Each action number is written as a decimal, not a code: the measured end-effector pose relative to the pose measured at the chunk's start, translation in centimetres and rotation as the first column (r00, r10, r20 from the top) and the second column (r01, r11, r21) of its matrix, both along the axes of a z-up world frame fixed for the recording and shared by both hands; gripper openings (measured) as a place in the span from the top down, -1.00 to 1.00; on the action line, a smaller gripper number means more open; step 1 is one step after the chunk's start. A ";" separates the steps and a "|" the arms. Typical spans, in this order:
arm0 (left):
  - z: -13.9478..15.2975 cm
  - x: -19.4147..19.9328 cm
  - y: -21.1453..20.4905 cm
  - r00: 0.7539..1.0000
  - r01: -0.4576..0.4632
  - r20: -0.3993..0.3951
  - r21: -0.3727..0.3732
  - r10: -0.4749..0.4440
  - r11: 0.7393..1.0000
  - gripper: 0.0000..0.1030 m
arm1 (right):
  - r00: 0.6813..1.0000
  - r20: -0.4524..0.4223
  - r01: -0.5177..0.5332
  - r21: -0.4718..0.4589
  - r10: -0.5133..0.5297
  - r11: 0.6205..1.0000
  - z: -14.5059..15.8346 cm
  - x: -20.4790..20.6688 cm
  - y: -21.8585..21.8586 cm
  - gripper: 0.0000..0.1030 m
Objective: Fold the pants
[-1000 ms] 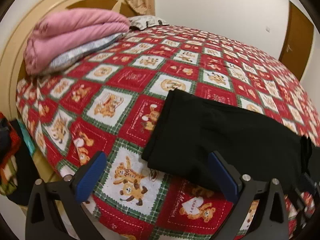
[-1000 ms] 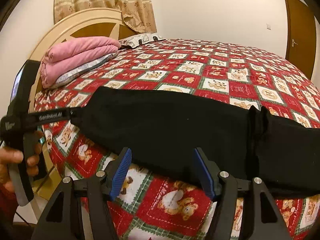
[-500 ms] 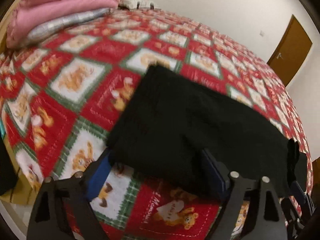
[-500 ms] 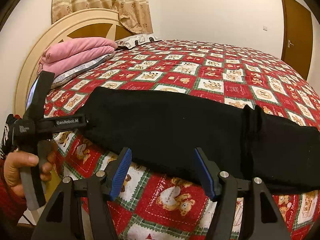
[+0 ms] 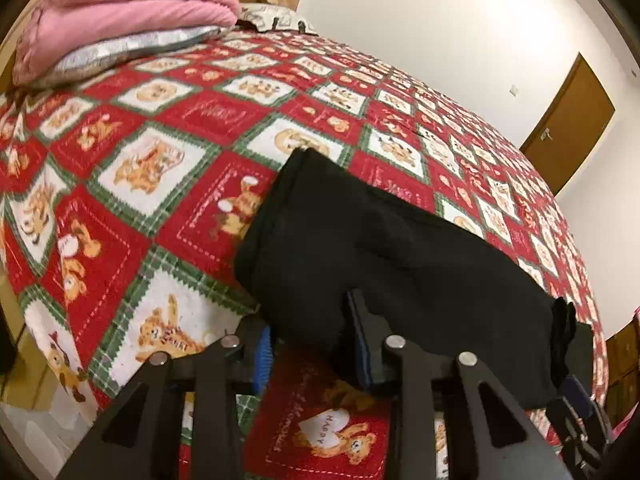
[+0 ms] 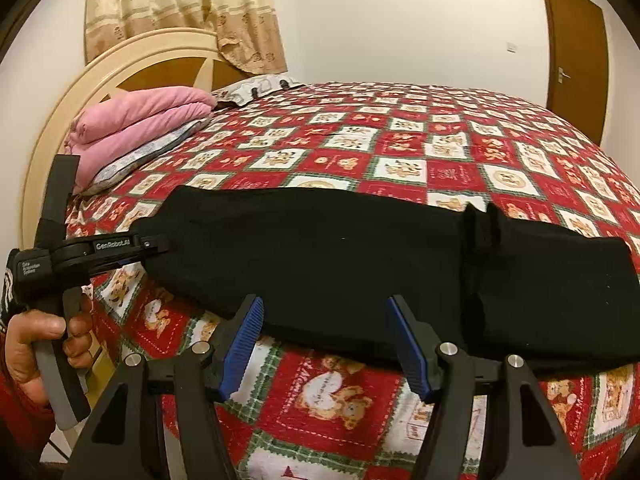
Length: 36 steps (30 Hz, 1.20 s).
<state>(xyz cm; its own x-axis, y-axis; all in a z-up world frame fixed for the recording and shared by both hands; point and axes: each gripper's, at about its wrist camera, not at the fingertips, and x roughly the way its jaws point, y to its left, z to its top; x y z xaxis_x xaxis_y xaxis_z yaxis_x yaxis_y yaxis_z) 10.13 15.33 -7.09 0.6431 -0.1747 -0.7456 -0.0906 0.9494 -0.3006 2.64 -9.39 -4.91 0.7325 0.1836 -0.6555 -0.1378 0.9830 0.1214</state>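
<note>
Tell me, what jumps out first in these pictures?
A long strip of black pants lies along the near edge of a bed under a loud red teddy-bear quilt. Pink folded blankets are stacked by the headboard, and the left gripper straddles the pants' end.

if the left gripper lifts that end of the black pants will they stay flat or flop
Probably flop: the pants lie limp and follow the bedspread, with a soft ridge bunched near the right end. Likely light, as thin knit-looking cloth. The left gripper has its jaws around one edge only, so the rest would likely drag across the bed.
</note>
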 end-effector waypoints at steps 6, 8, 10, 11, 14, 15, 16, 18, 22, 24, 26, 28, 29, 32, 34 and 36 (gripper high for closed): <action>3.4 -0.4 -1.7 0.993 0.053 0.104 0.045 -0.058 0.998 0.42 | 0.993 0.016 0.114 0.042 -0.115 0.993 0.8 -0.3 -3.7 -0.26; 4.9 -0.4 -3.1 0.985 0.086 0.144 0.072 -0.096 0.994 0.42 | 0.985 0.018 0.170 0.060 -0.171 0.984 1.1 -0.5 -5.6 -0.26; 6.1 -0.3 -4.6 0.975 0.120 0.176 0.095 -0.136 0.988 0.42 | 0.974 0.015 0.224 0.076 -0.225 0.972 1.3 -0.7 -7.7 -0.26; 6.6 -0.3 -5.2 0.971 0.135 0.186 0.102 -0.152 0.986 0.42 | 0.970 0.014 0.242 0.083 -0.244 0.967 1.4 -0.8 -8.5 -0.26; 8.2 -0.2 -8.1 0.945 0.212 0.231 0.114 -0.233 0.971 0.53 | 0.947 0.017 0.317 0.111 -0.321 0.942 1.9 -1.7 -11.6 -0.26; 8.6 -0.3 -9.0 0.935 0.240 0.240 0.119 -0.262 0.963 0.54 | 0.939 0.018 0.340 0.117 -0.344 0.933 2.1 -2.0 -12.5 -0.26; 9.0 -0.3 -10.2 0.921 0.274 0.252 0.124 -0.297 0.954 0.54 | 0.930 0.021 0.362 0.121 -0.367 0.924 2.3 -2.3 -13.5 -0.26; 9.6 -0.6 -12.5 0.895 0.334 0.266 0.135 -0.359 0.933 0.54 | 0.915 0.021 0.397 0.131 -0.403 0.909 2.5 -3.0 -15.2 -0.26; 9.5 -1.7 -17.3 0.835 0.463 0.268 0.132 -0.481 0.877 0.64 | 0.893 0.000 0.443 0.181 -0.450 0.878 2.5 -4.1 -18.0 -0.26; 9.0 -2.4 -19.0 0.808 0.507 0.265 0.144 -0.527 0.850 0.64 | 0.888 -0.010 0.451 0.202 -0.459 0.869 2.4 -4.3 -18.7 -0.26; 7.8 -3.0 -20.6 0.789 0.549 0.238 0.141 -0.566 0.824 0.64 | 0.891 -0.013 0.446 0.216 -0.454 0.869 2.4 -4.5 -18.8 -0.26; 6.7 -3.3 -21.8 0.779 0.579 0.201 0.133 -0.594 0.804 0.64 | 0.897 -0.007 0.432 0.216 -0.441 0.875 2.4 -4.5 -18.6 -0.26; 5.8 -3.5 -22.2 0.776 0.588 0.178 0.138 -0.604 0.797 0.64 | 0.901 -0.004 0.424 0.216 -0.434 0.879 2.3 -4.5 -18.4 -0.26; 4.3 -3.8 -22.5 0.773 0.601 0.137 0.151 -0.619 0.785 0.64 | 0.919 -0.004 0.383 0.246 -0.394 0.890 2.1 -4.2 -17.7 -0.26; 4.0 -3.8 -22.4 0.774 0.606 0.122 0.139 -0.621 0.783 0.63 | 0.935 -0.011 0.342 0.287 -0.354 0.895 1.9 -3.7 -17.2 -0.26; 4.1 -4.1 -22.1 0.773 0.609 0.119 0.132 -0.623 0.782 0.51 | 0.951 -0.022 0.298 0.326 -0.308 0.897 1.8 -3.2 -16.6 -0.26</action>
<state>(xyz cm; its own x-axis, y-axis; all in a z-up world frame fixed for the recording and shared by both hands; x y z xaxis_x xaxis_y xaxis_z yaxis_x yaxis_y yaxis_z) 6.06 -6.75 -3.03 0.5215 -0.5150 -0.6803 0.5614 0.8075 -0.1810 -0.58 -25.98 -3.11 0.8040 0.1467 -0.5762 0.1522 0.8860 0.4380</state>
